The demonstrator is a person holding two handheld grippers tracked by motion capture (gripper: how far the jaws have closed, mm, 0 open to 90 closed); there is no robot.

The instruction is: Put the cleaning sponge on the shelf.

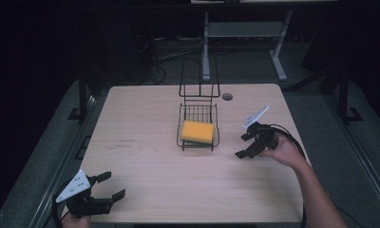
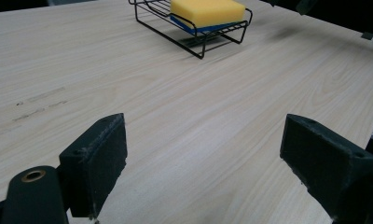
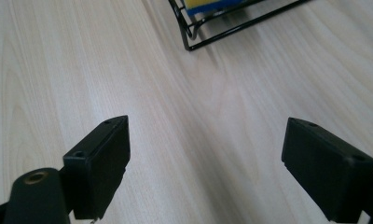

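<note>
Sponge [image 1: 197, 131] sits in wire rack [image 1: 198, 113], just left of R gripper [image 1: 247, 145], well ahead of L gripper [image 1: 108, 186]. Both jaws wide apart, empty. Sponge prob. light, soft, squashy; pinch long sides gently.

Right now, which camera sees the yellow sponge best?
The left gripper view: the sponge is close and sharp there, showing its yellow top, its blue underside and how it lies in the rack. The high view shows it whole but small. The right gripper view catches just an edge of it.
</note>
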